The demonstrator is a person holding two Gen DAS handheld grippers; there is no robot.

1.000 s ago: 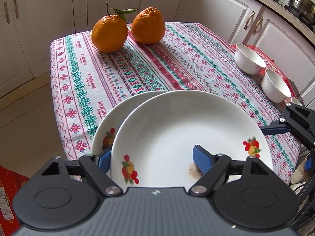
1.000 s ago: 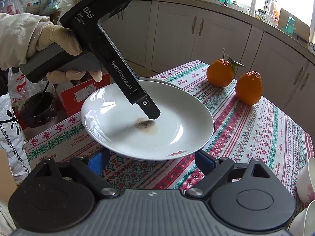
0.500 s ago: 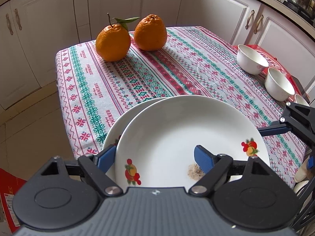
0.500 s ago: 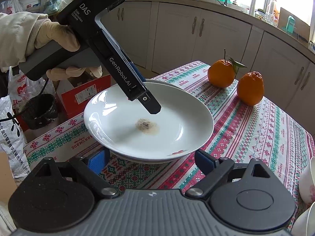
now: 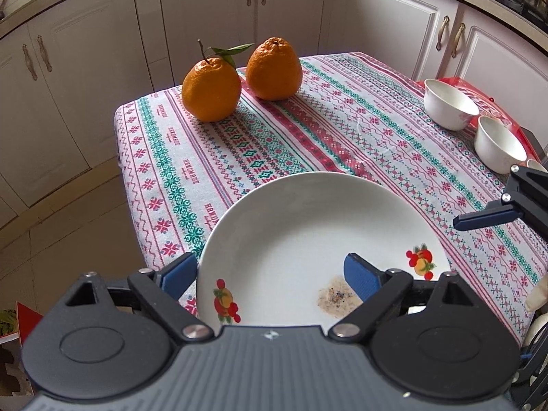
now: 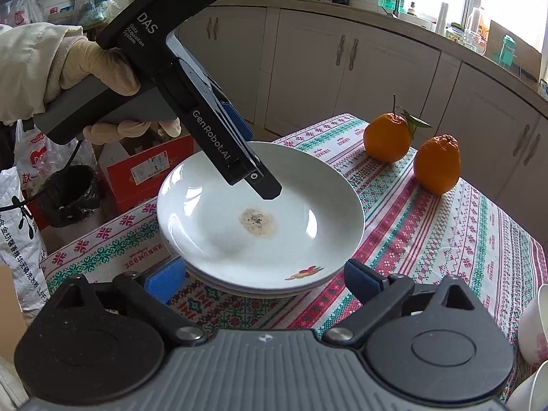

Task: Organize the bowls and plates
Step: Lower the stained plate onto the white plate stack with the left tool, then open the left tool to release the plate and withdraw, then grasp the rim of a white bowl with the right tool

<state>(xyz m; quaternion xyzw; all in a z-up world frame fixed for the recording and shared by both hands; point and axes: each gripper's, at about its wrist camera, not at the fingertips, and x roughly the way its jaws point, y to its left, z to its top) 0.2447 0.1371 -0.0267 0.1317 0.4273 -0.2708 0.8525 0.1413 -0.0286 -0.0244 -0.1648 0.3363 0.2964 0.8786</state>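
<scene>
- The left claw (image 5: 270,275) stands wide, its jaws having just been opening; the rim of the top plate (image 5: 308,233) lies between the blue pads, which do not press on it.
- The right claw (image 6: 262,279) gapes empty, jaws just opened further, short of the plates.
- The stained top plate sits on a second plate (image 6: 239,289) at the near counter (image 5: 342,130) edge.
- Two white bowls (image 5: 448,102) stand at the right edge.
- Two oranges (image 5: 212,90) sit at the far end.
</scene>
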